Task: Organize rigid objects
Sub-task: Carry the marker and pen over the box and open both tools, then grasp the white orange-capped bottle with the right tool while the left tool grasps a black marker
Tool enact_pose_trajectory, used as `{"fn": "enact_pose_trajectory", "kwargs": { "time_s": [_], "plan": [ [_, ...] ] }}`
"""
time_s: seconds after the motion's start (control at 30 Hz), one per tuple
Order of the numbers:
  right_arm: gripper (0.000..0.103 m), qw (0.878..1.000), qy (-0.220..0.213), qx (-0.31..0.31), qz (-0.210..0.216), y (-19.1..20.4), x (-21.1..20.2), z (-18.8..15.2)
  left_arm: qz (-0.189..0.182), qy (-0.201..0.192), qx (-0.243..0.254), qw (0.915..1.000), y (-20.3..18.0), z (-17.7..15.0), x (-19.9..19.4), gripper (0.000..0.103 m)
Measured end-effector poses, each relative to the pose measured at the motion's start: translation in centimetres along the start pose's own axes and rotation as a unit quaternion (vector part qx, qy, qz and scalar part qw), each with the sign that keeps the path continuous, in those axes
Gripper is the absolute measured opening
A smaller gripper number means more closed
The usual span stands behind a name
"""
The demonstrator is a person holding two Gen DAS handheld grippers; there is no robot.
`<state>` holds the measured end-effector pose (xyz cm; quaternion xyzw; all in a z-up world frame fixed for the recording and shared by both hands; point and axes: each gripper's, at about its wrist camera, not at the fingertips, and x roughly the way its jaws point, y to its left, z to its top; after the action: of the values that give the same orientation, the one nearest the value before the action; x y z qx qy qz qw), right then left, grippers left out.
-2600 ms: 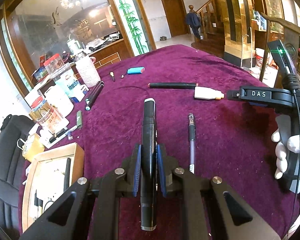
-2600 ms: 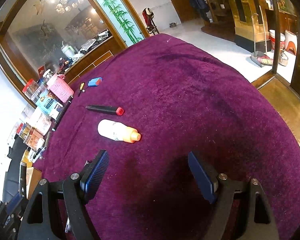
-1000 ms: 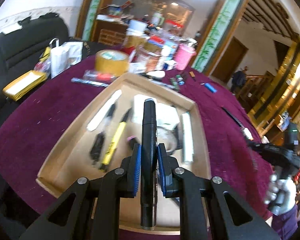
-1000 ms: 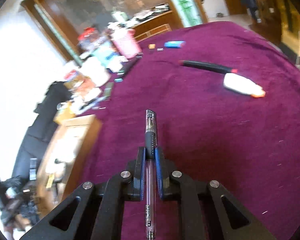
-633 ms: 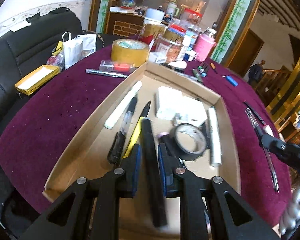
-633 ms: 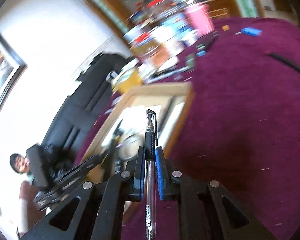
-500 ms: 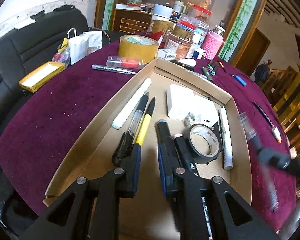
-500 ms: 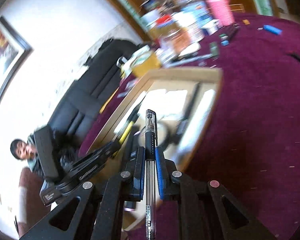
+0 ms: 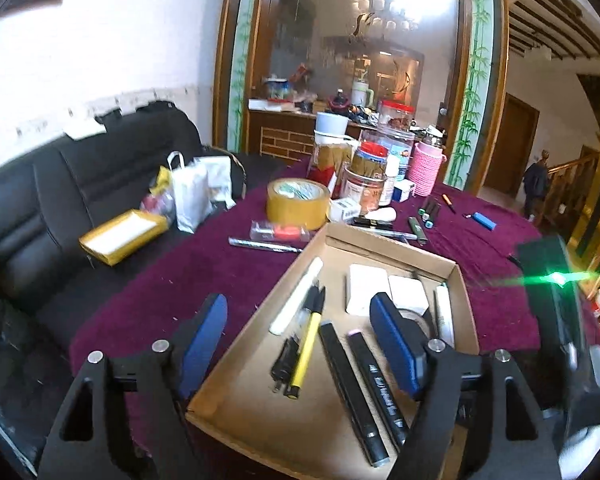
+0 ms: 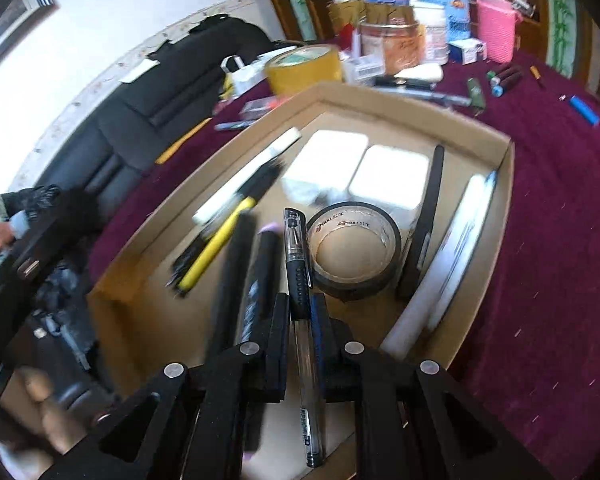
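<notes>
Over the cardboard tray (image 10: 504, 184) on the purple-clothed desk, a clear gel pen (image 10: 298, 276) is clamped in the right gripper (image 10: 300, 312) (the left gripper (image 9: 300, 336) is opening, empty) and is best lowered into the gap beside the tape roll (image 10: 354, 252) before release.

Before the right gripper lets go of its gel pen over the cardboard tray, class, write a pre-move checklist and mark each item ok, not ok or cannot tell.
1. Gel pen clamped in the right gripper: ok.
2. Pen's tip over the inside of the cardboard tray, not its rim: ok.
3. Bare tray floor straight below the pen: cannot tell; a black marker lies on one side and a tape roll on the other.
4. Left gripper free of load: ok; its fingers are opening with nothing between them.
5. Left gripper out of the drop path: cannot tell.
</notes>
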<state>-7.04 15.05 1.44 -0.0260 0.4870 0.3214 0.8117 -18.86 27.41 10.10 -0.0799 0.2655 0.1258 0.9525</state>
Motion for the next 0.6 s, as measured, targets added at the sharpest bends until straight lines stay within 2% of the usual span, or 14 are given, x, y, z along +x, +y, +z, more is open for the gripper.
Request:
{"fn": "enact_pose_trajectory", "kwargs": {
  "time_s": [0.1,0.17,0.23,0.27,0.3,0.6],
  "plan": [
    [0.012,1.0,0.003,0.004,0.0,-0.4,0.2,0.8,0.012,-0.002,0.008,0.9999,-0.2,0.1,-0.1,0.078],
    [0.014,1.0,-0.003,0.002,0.018,-0.4,-0.6,0.4,0.02,-0.001,0.011,0.9997,-0.3,0.1,0.0,0.082],
    [0.028,1.0,-0.008,0.002,0.029,-0.1,-1.2,0.1,0.025,0.002,0.011,0.9996,-0.4,0.1,0.4,0.083],
    [0.04,0.999,-0.014,0.0,0.033,-0.1,-1.7,-0.3,0.025,0.006,0.01,0.9996,-0.4,0.2,0.5,0.083],
    [0.046,0.999,-0.021,-0.002,0.035,0.1,-2.1,-0.4,0.026,0.01,0.01,0.9996,-0.4,0.1,0.7,0.083],
    [0.05,0.996,-0.075,0.003,0.04,-1.2,-5.6,-2.2,0.038,0.028,0.042,0.998,-2.4,-0.2,0.7,0.084]
  ]
}}
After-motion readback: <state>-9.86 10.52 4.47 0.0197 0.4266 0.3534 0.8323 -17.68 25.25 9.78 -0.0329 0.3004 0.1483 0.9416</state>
